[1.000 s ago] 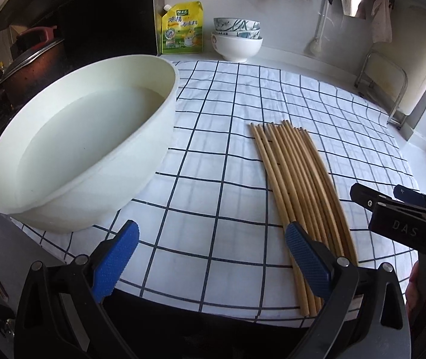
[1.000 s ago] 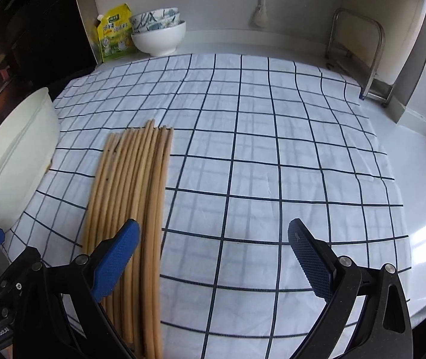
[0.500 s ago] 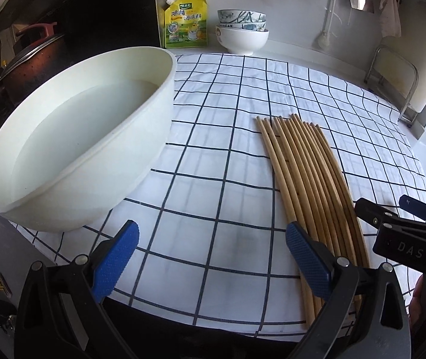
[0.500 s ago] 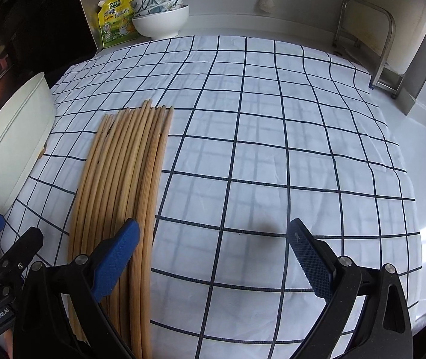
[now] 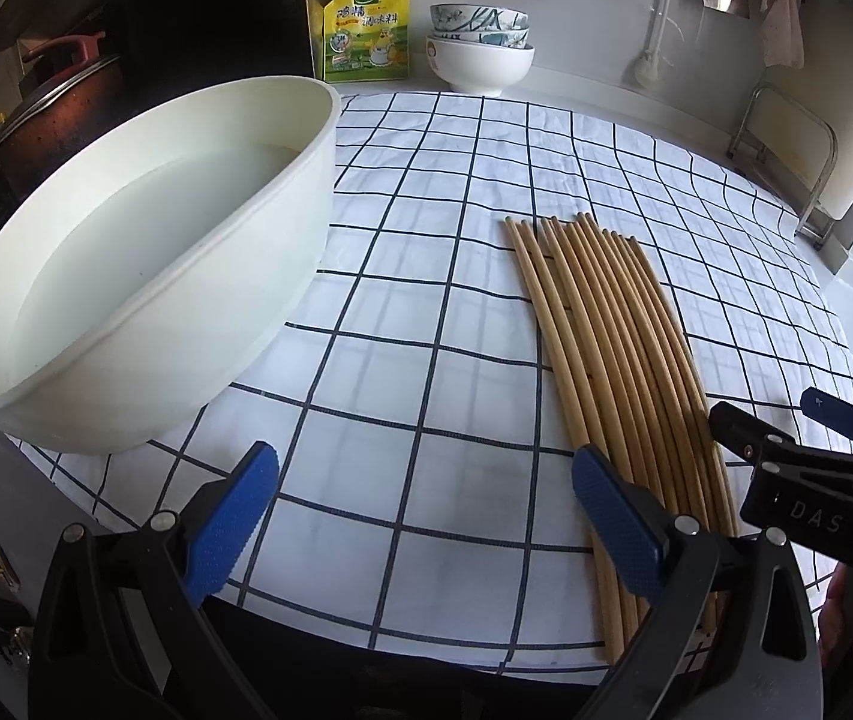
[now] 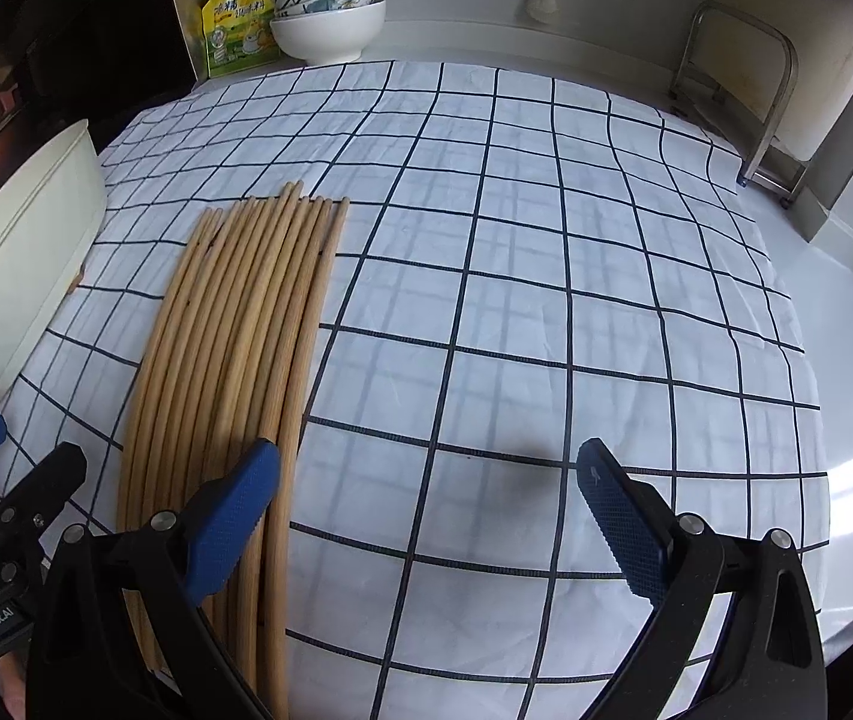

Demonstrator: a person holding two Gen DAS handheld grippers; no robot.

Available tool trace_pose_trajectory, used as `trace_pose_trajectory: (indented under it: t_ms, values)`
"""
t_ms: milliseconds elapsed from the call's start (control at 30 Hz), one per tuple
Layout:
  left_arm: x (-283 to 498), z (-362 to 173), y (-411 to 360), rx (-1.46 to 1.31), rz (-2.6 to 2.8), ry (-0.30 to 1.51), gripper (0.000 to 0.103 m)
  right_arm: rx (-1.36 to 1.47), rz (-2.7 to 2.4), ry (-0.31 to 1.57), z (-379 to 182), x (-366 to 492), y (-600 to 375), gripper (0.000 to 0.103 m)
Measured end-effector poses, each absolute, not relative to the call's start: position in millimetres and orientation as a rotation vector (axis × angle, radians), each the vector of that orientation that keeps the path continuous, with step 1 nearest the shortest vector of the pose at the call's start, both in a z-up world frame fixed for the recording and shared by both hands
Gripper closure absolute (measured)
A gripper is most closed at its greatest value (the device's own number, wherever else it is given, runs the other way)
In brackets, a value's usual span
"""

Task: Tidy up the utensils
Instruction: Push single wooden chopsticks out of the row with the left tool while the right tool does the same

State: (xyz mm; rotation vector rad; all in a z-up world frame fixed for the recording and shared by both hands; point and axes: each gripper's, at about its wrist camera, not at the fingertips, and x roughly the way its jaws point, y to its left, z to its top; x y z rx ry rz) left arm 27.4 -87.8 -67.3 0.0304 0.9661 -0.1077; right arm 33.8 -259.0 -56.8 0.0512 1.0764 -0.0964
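The chopsticks (image 5: pixel 618 360) already lie in a neat row near the counter's front edge, while both grippers, the left gripper (image 5: pixel 426 516) and right gripper (image 6: pixel 426 516), hover with jaws apart, holding nothing.

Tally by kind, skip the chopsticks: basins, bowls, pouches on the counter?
Large white plastic basin: 1
Plain white ceramic bowl: 1
Blue-patterned ceramic bowls: 2
Yellow-green seasoning pouch: 1
Total: 5

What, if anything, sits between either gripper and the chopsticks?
Nothing visible. The chopsticks lie bare in a row on the checked cloth. The open left gripper and the open right gripper flank their near ends. The white basin stands off left.
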Motion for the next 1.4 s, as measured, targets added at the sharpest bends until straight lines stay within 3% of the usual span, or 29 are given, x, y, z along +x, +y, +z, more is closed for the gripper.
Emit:
trace_pose_trajectory:
  t_ms: [1400]
  values:
    - [35.7,-79.9,-103.7,0.027,-0.108,0.99,0.006,0.048,-0.135,1.064,-62.1,27.8,-284.4,0.008]
